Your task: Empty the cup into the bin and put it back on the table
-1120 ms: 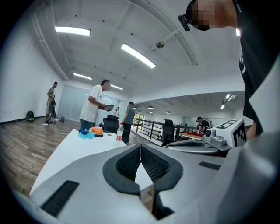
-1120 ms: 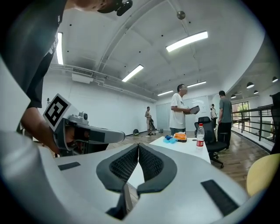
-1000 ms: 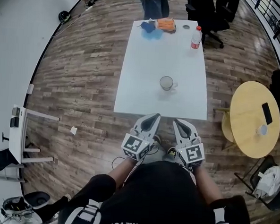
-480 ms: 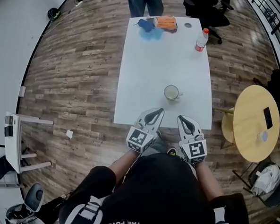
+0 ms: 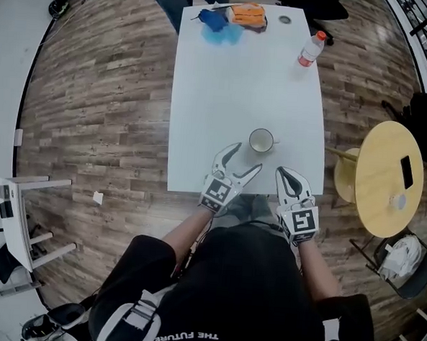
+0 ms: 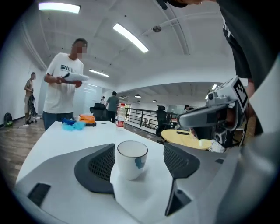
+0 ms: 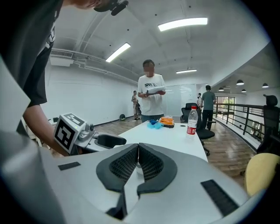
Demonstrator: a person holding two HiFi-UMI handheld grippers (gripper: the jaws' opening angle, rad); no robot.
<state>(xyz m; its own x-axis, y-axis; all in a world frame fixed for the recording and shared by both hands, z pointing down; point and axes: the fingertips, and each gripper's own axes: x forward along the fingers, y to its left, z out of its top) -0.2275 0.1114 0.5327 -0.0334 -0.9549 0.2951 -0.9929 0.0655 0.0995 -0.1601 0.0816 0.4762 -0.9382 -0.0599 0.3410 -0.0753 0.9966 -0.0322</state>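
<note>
- Now that we've reached the surface (image 5: pixel 240 81), the left gripper (image 5: pixel 244 158) is opening its fingers (image 6: pixel 94 168), cup (image 5: pixel 261 140) just ahead, ungripped.
- Right gripper (image 5: pixel 289 176) fingers pinched together, empty.

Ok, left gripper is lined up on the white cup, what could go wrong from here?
The white ceramic cup stands untouched and off-centre before the opening jaws of the left gripper; closing from here may shove or tip it. Its handle points toward the shut right gripper, so a jaw could catch it.
</note>
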